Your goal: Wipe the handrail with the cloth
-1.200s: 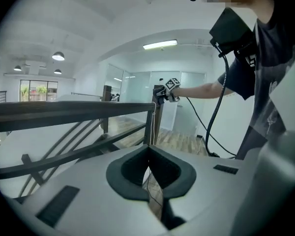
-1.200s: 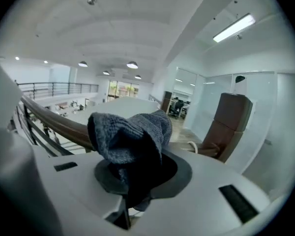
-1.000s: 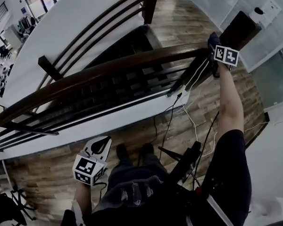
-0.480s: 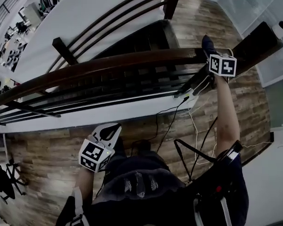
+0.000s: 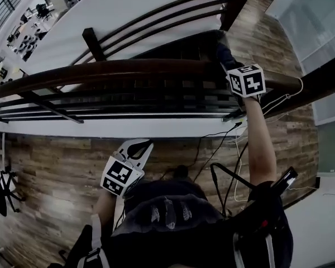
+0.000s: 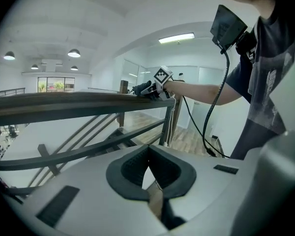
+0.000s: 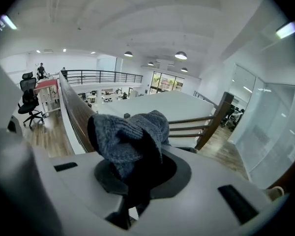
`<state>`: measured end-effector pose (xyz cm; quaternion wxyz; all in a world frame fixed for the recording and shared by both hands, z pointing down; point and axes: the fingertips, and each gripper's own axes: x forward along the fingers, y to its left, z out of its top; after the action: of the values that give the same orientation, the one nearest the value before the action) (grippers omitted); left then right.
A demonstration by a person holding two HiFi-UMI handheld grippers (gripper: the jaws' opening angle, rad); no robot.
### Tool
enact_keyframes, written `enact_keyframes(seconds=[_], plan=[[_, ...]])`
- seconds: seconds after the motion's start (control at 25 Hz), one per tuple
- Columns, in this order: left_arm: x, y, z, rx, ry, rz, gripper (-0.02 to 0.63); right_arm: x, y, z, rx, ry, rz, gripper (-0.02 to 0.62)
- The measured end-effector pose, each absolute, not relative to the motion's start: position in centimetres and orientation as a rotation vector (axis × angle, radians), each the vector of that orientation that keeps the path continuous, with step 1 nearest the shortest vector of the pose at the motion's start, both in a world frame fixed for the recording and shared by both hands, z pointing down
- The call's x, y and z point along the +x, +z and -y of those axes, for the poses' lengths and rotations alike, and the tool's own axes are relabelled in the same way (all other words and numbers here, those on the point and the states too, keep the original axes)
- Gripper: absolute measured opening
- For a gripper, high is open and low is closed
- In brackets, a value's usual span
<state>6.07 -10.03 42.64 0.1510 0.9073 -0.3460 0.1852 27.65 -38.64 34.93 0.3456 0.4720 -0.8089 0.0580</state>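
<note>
- Two tools in play, and they're well apart: the right tool (image 5: pixel 225 56) is up on the handrail (image 5: pixel 128 70), while the left tool (image 5: pixel 140 146) hangs low in front of the person's body, over the wooden floor (image 5: pixel 56 166).
- Right tool (image 7: pixel 137 167) first: its jaws are clamped on the cloth (image 7: pixel 130 134), a grey knitted bundle that bulges up between them and spills forward over the tips.
- From the head view, the cloth (image 5: pixel 222 50) is a dark lump on top of the handrail, toward its right end, just ahead of the tool's marker cube.
- The left gripper view backs that up. Cloth and right tool rest on the rail's top face, and the person's bare forearm (image 6: pixel 201 91) stretches out behind them.
- In the right gripper view the handrail (image 7: pixel 73 109) runs away to the left from under the cloth, dark brown and glossy.
- Over to the left tool (image 6: pixel 148 149): jaws closed tip to tip with nothing between them. It's angled up toward the lower rails (image 6: pixel 88 149) of the balustrade and touches none of them.
- Black and white cables (image 5: pixel 238 149) dangle beside the right arm, down toward the floor.
</note>
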Motion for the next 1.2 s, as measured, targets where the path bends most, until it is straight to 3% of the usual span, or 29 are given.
enact_keyframes(seconds=[0.28, 0.64, 1.2], plan=[[-11.1, 43.1, 9.2, 2.541, 0.533, 1.048, 0.008, 5.5, 34.8, 35.8, 1.07, 0.14, 2.215, 0.043], [-24.0, 42.1, 7.5, 2.433, 0.43, 1.235, 0.008, -25.9, 34.5, 29.1, 0.525, -0.058, 2.352, 0.043], [-38.2, 45.7, 1.2, 2.034, 0.263, 1.619, 0.008, -54.1, 36.2, 27.8, 0.075, -0.328, 2.232, 0.043]])
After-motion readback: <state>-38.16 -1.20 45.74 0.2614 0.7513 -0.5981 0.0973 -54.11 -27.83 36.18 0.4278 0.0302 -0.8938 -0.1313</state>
